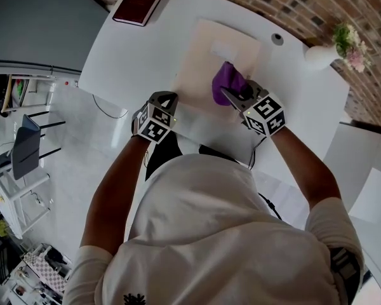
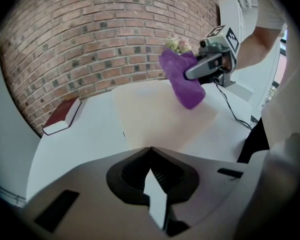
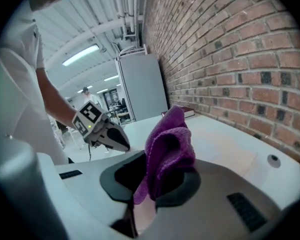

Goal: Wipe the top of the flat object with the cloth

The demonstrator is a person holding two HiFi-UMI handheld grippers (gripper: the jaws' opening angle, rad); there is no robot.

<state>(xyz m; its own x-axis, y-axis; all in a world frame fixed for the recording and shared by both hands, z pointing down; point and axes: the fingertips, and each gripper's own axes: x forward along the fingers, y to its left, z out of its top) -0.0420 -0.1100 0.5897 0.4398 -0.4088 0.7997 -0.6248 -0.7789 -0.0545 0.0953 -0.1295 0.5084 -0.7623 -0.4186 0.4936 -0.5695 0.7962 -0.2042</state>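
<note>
A pale beige flat board lies on the white table. My right gripper is shut on a bunched purple cloth and holds it over the board's near right part. Whether the cloth touches the board I cannot tell. In the right gripper view the cloth fills the jaws and hides their tips. My left gripper is shut, its tips at the board's near left corner. From the left gripper view the cloth hangs from the right gripper above the board.
A dark red book lies at the table's far left corner. A white vase of flowers stands at the far right, by the brick wall. A small round cap sits just beyond the board. A black cable hangs off the table's left edge.
</note>
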